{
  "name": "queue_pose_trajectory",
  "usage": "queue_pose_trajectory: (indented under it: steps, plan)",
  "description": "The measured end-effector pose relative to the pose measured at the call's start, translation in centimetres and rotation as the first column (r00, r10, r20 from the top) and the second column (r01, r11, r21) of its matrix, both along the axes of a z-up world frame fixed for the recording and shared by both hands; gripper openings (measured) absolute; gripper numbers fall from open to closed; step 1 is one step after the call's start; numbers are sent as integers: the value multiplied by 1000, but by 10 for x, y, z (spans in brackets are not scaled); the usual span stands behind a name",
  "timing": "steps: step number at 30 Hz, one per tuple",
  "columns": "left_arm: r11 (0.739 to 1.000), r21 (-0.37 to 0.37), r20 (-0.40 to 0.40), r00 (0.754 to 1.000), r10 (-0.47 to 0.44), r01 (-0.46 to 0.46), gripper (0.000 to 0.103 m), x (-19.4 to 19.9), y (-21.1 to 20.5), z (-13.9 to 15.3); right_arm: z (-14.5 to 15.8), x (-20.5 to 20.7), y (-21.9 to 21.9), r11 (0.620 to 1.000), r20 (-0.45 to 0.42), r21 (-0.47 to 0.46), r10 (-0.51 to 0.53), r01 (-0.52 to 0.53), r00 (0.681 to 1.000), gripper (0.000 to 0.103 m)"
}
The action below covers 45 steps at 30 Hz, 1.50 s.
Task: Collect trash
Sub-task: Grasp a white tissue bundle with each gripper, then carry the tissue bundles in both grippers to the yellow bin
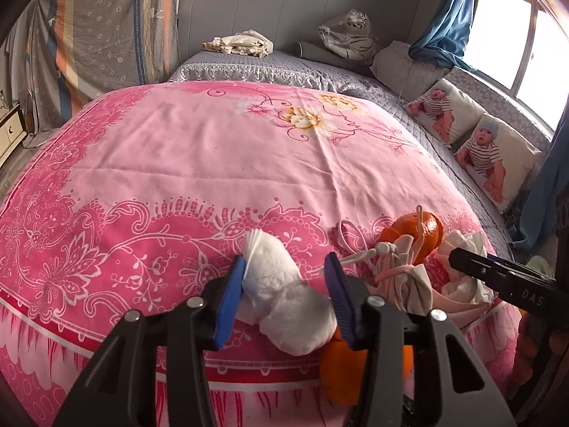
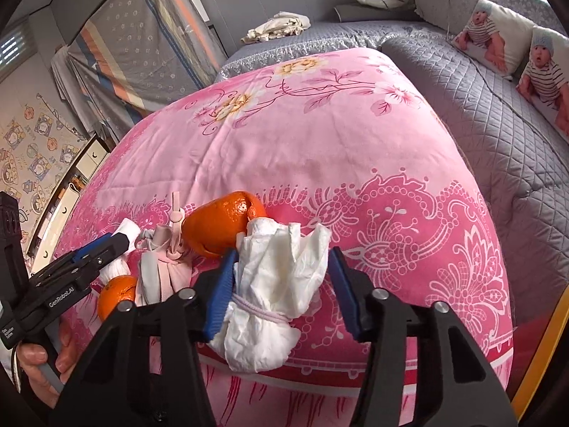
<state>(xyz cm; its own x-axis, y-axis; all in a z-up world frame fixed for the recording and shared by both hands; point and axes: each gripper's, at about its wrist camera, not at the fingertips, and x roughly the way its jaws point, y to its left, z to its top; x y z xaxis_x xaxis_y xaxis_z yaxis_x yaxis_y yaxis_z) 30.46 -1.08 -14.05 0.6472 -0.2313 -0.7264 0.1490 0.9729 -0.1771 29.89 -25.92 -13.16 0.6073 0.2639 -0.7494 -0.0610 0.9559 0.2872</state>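
On the near edge of the pink quilt (image 1: 213,163) lies a small heap of trash. A white padded wad (image 1: 284,295) sits between the blue pads of my left gripper (image 1: 285,259), and both pads press its sides. A crumpled white tissue bundle (image 2: 277,284) tied with a pink band lies between the pads of my right gripper (image 2: 284,252). Its left pad touches the bundle; a narrow strip of quilt shows before the right pad. Between the two lie orange peel (image 2: 220,224), a second peel piece (image 1: 341,373) and a pink-corded cloth bundle (image 1: 402,277).
The quilt lies on a grey quilted bed (image 2: 498,142) with printed pillows (image 1: 498,163), a plush tiger (image 1: 352,35) and folded cloth (image 1: 242,42) at the back. A white cabinet (image 2: 71,185) stands left of the bed. A hand (image 2: 53,359) holds the left gripper (image 2: 113,242).
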Motion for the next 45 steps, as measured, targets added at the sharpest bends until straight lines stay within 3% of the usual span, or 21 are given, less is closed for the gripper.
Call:
queue_pose_trajectory:
  steps: [5,8,27,35,45]
  plan:
    - [1000,9,6,1000,10,-10,35,-1,-1,1,-1,3,4,1000,-3,5,20,-20,1000,29]
    - [1000,-4,20,1000,17,-17,33,-4,2,7,4,-1,3,1000,20,13,17,-17,1000,26]
    - [996,-81,166,985,49,-36,32,-56,8,77,82,-66,-16,999,201,32,-10,4,980,26]
    - [990,-139,231,973,21,12,32,-95,-7,108,114,-105,-29,999,289,52,-27,12,957,26]
    - [985,-140,334,941,-48,99,32,-142,-41,149,155,-155,-60,996,407,70,-77,53,910,26]
